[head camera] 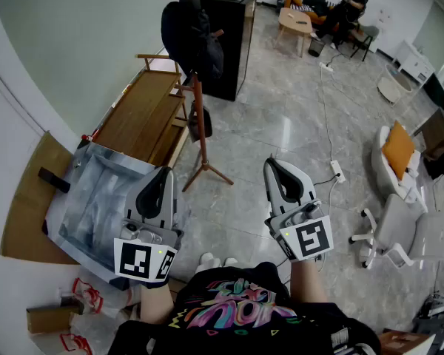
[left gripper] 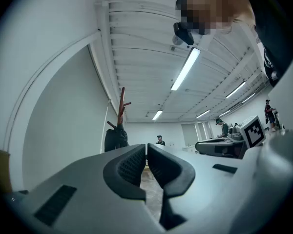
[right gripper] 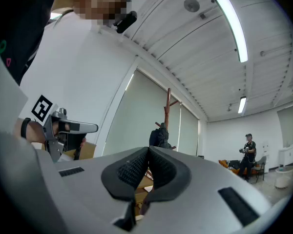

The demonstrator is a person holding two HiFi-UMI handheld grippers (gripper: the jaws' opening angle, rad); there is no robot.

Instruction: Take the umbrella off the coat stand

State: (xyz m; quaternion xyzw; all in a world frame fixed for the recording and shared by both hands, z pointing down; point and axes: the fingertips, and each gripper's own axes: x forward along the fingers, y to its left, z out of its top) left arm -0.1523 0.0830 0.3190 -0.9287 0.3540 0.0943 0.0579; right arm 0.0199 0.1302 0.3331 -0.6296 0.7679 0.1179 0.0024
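We hold the left gripper [left gripper: 146, 148] and the right gripper [right gripper: 148, 150] with jaws pressed together on nothing, while the dark umbrella [head camera: 192, 38] hangs on the coat stand [head camera: 200, 128] well ahead of both jaws

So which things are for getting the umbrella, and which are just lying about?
For the job: coat stand; the dark bundle hanging on it, likely the umbrella; left claw and right claw, both shut and empty.

Just lying about: wooden bench, black cabinet, plastic sheet, power strip, white chair.
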